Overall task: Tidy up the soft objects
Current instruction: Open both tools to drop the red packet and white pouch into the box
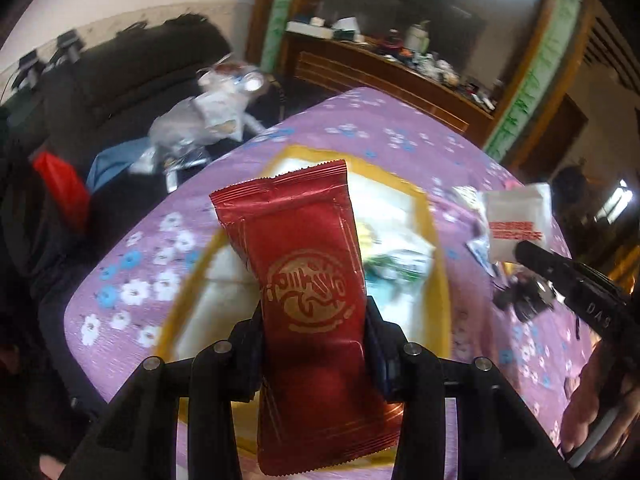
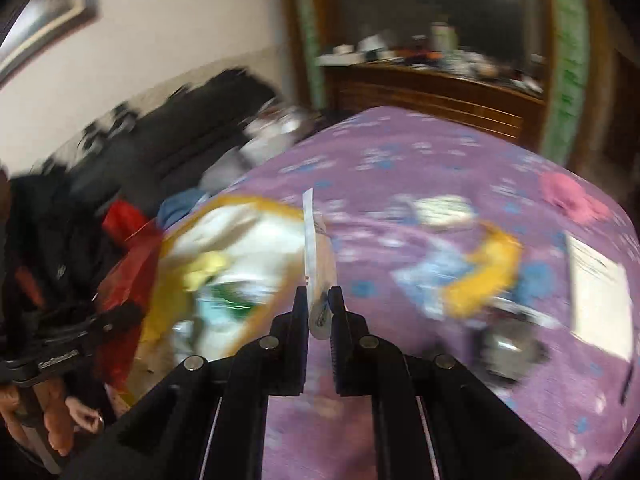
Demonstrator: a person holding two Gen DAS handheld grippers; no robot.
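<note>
My left gripper (image 1: 314, 312) is shut on a red snack packet (image 1: 304, 264) with a gold round logo, held upright above a yellow-rimmed box (image 1: 420, 200). Several soft packets lie blurred inside the box. My right gripper (image 2: 318, 294) is shut on a thin white sachet (image 2: 314, 240), seen edge-on above the purple floral cloth just right of the box (image 2: 276, 204). In the left wrist view the same sachet (image 1: 516, 212) shows red print, pinched by the right gripper (image 1: 524, 250). The right wrist view shows the left gripper (image 2: 128, 314) with the red packet (image 2: 132, 264) at the box's left edge.
More items lie on the purple cloth (image 2: 440, 152) to the right: a yellow and blue packet (image 2: 480, 276), a pale packet (image 2: 444, 208), a pink thing (image 2: 572, 196), a white sheet (image 2: 600, 292) and a dark shiny item (image 2: 512, 348). A dark sofa (image 1: 140, 72) with bags stands left, a wooden cabinet (image 1: 380, 76) behind.
</note>
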